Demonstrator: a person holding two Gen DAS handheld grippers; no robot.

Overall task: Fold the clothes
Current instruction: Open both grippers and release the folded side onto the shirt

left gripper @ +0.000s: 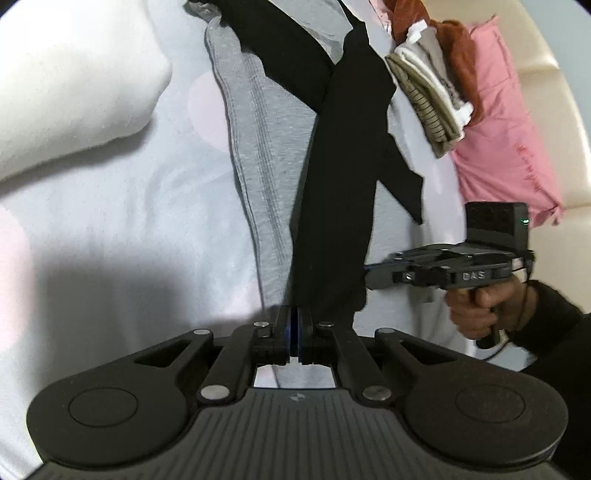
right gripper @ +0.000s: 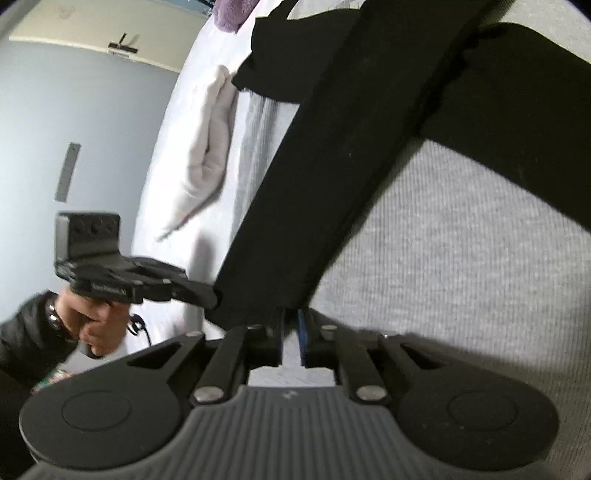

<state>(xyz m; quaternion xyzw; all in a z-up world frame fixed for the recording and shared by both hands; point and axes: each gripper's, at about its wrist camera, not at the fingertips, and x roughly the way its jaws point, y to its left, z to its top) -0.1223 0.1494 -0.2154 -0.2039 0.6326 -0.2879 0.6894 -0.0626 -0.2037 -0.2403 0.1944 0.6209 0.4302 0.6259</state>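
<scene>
Black fabric is stretching away from both of my grippers: a long dark garment (left gripper: 332, 206) is hanging taut above the bed, and I am gripping its near end from two sides. My left gripper (left gripper: 294, 325) is pinching the cloth's lower edge, its blue-padded fingers (left gripper: 286, 328) pressed almost together on the fabric. My right gripper (right gripper: 291, 328) is pinching the same end, its fingers (right gripper: 303, 332) standing slightly apart with a narrow slit between the pads while the black cloth is running into them from above.

In the left wrist view, my right hand (left gripper: 476, 306) is squeezing its handle at the right edge, the tool's nose touching the garment's side. In the right wrist view, my left hand (right gripper: 92, 321) is doing the same from the left.

Beneath the black piece, a grey garment (left gripper: 255, 177) is lying flat on the pale bedsheet (left gripper: 122, 221). A white pillow (left gripper: 70, 85) is sitting to the left of it. To the right, a stack of folded clothes (left gripper: 432, 99) in olive, white and rust is resting against a pink pillow (left gripper: 506, 122). Something purple (right gripper: 231, 14) is showing at the top of the right wrist view, too blurred for me to tell what it is.
</scene>
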